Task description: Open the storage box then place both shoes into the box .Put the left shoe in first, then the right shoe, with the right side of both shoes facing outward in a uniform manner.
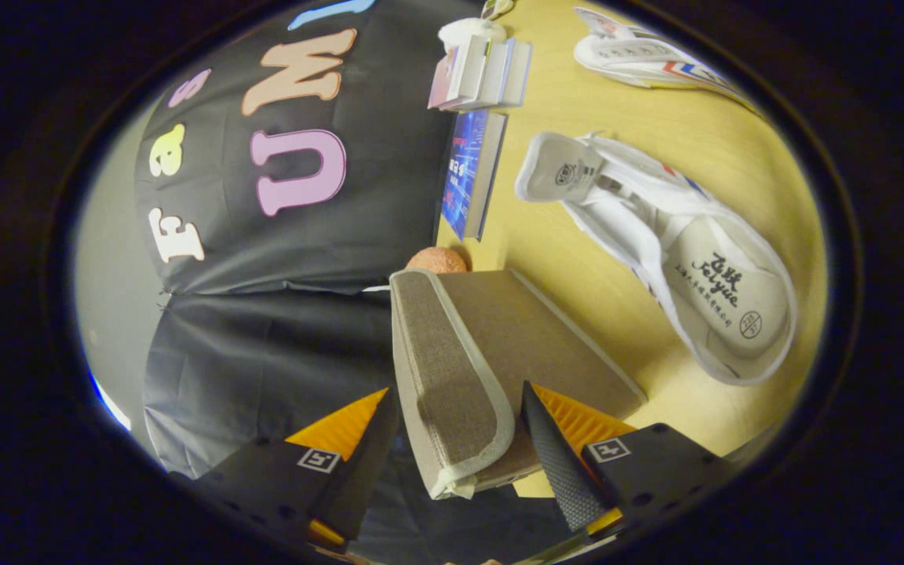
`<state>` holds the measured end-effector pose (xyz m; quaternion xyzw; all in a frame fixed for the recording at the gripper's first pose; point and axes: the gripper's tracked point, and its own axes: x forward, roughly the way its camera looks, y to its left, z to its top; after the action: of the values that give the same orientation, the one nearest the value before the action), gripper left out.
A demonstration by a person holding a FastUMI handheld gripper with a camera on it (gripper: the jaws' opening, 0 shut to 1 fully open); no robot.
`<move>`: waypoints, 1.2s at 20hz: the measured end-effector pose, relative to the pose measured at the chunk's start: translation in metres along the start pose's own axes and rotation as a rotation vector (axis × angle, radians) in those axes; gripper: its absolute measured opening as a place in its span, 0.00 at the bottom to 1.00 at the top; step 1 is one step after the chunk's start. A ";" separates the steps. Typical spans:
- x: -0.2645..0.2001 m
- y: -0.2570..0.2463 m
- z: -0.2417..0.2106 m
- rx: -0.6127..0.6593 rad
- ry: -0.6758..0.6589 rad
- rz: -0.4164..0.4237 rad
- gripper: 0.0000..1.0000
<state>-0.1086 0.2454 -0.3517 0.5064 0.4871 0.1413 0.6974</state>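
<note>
Opening stage only: tool (460, 439) astride storage box lid (452, 377), grip unconfirmed; both shoes, near (672, 251) and far (648, 55), unboxed on surface (577, 314).

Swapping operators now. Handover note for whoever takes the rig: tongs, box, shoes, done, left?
Tongs: fingers on either side of the storage box's flap, the fabric lid with pale trim; they look closed on it, though contact is not fully clear.
Storage box: just ahead of the tongs on the wooden table, lid partly lifted.
Near shoe: on the table beyond the box, opening showing.
Far shoe: farther back, past the near one.
Books: by the booth wall.
Done: lid opening started.
Left: finish opening, then left shoe in, then right shoe, right sides outward.
</note>
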 end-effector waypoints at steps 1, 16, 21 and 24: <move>-0.002 0.000 0.000 0.004 -0.007 0.001 0.95; -0.020 0.009 0.011 -0.080 0.028 -0.002 0.04; -0.026 0.024 0.006 -0.167 0.027 0.015 0.03; -0.032 0.041 -0.001 -0.229 0.031 0.034 0.03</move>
<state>-0.1124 0.2423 -0.3000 0.4293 0.4697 0.2158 0.7406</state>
